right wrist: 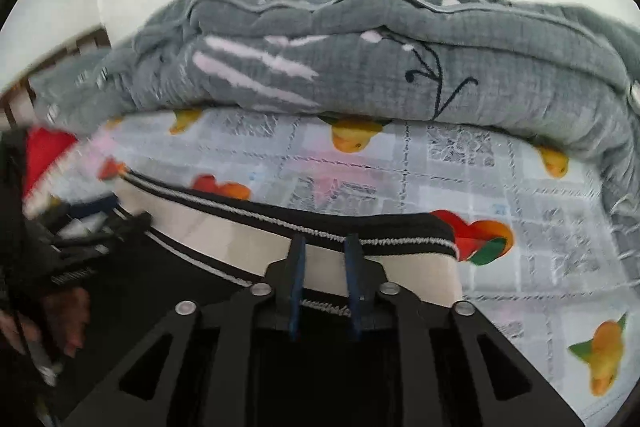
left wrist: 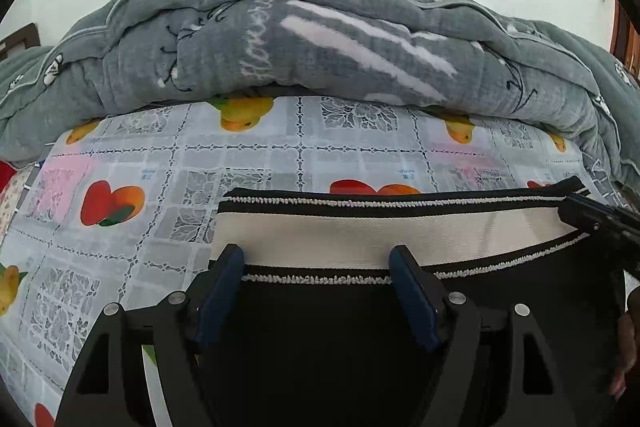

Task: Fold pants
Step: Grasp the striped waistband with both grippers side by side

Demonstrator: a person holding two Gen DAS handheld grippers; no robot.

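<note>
Bed covered by a fruit-printed sheet (left wrist: 248,163), with a rumpled grey quilt (left wrist: 304,39) heaped along its far side against a pale wall. The black pants (left wrist: 320,327) lie flat on the near part of the sheet, their white waistband (left wrist: 340,231), edged in black-and-white trim, turned toward the quilt. Left gripper (left wrist: 318,267): fingers spread wide, resting over the waistband's lower edge near its left end, gripping nothing. Right gripper (right wrist: 324,251): fingers drawn close together with a narrow gap, tips at the waistband near its right end; whether cloth is pinched between them cannot be told, since the view is blurred.
</note>
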